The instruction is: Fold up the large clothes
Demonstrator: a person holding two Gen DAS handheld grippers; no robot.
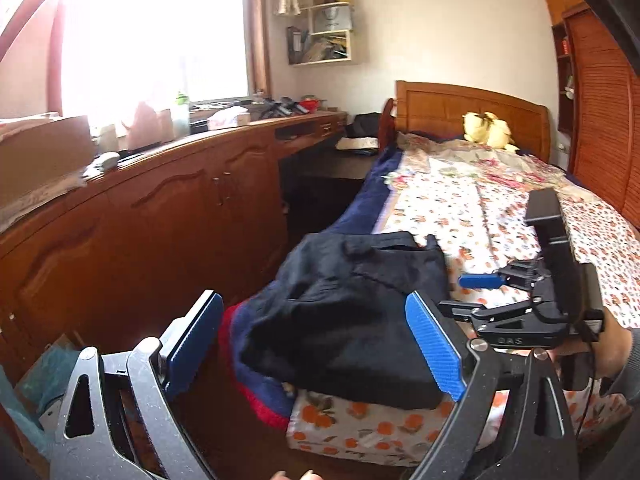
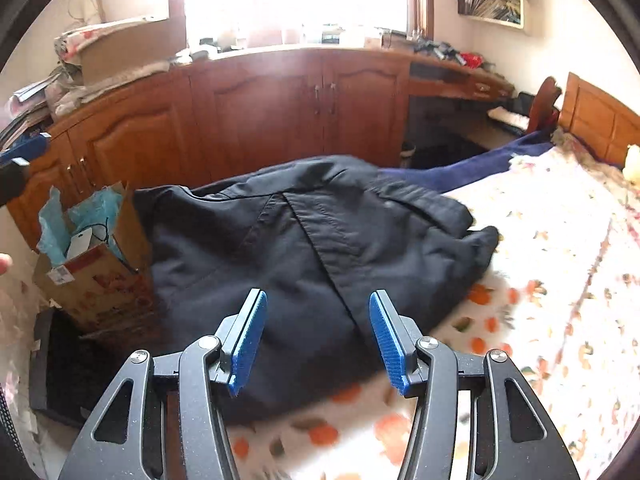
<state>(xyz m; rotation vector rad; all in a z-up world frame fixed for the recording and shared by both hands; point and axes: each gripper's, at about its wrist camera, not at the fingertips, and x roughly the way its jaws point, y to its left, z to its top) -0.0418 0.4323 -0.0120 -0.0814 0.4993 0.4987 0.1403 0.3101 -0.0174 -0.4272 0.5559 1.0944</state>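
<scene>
Left wrist view: the left gripper (image 1: 316,344) has its jaws spread wide with nothing between the blue pads (image 1: 434,350); it hangs above the near corner of the bed (image 1: 500,208). The dark garment (image 1: 352,308) lies bunched on that corner, on the orange-print sheet (image 1: 360,428), partly over a red and navy blanket (image 1: 256,392) that hangs off the bed's edge. The right gripper (image 1: 472,292) shows at the right, above the sheet just beside the garment; its jaws are parted and hold nothing. A wooden cabinet (image 1: 160,208) runs along the wall at left, under a bright window (image 1: 160,32). A headboard (image 1: 472,112) and a yellow plush toy (image 1: 486,128) are at the far end of the bed.

Right wrist view: the right gripper (image 2: 318,340) is spread open and empty, poised over the near edge of the garment (image 2: 312,256). The garment lies in a loose heap across the bed's corner, a seam running slantwise down its middle, touching neither pad (image 2: 250,340). The sheet (image 2: 540,280) stretches to the right, blurred close to the camera. A cardboard box (image 2: 92,272) with blue tissue stands on the floor beside the bed, in front of the cabinet (image 2: 280,108). A blue pad of the left gripper (image 2: 24,152) pokes in at the far left edge.
</scene>
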